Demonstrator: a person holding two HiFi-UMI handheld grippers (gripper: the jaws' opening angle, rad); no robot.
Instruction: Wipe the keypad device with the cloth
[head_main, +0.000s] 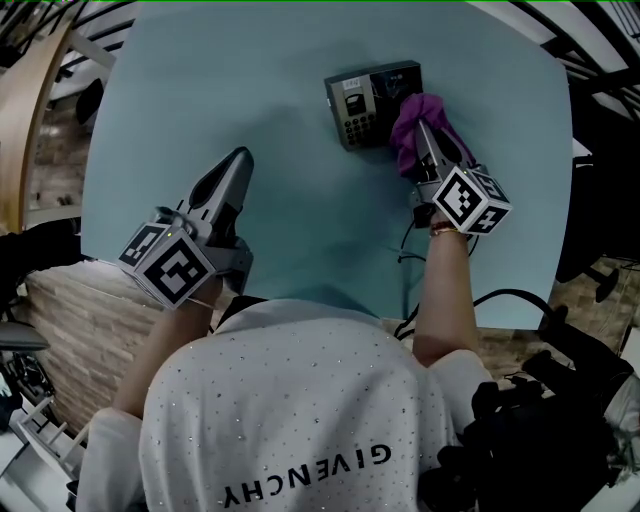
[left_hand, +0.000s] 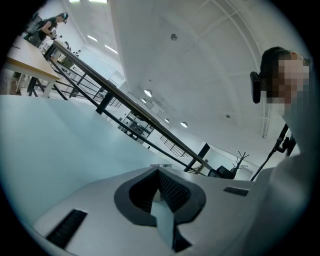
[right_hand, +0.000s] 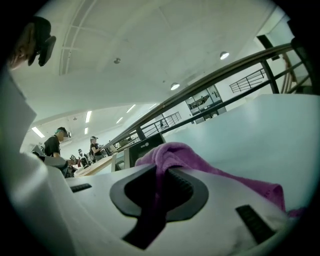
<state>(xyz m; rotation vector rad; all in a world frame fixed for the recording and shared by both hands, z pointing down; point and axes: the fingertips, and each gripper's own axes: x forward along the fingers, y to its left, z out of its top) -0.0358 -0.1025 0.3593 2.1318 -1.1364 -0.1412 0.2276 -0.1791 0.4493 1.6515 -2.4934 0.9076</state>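
Note:
The keypad device (head_main: 365, 100) is a dark box with a small screen and number keys, lying at the far middle of the pale blue table (head_main: 300, 230). A purple cloth (head_main: 415, 125) rests against its right end, bunched in my right gripper (head_main: 424, 133), which is shut on it. In the right gripper view the purple cloth (right_hand: 200, 167) is pinched between the jaws, with the keypad device (right_hand: 142, 147) just beyond it. My left gripper (head_main: 238, 160) lies low on the table's left half, well away from the device, its jaws shut with nothing in them.
A black cable (head_main: 410, 250) runs from the device toward the near table edge. A wooden bench (head_main: 70, 320) stands at the left below the table. Dark equipment (head_main: 540, 420) sits at the lower right. People stand far off in the right gripper view.

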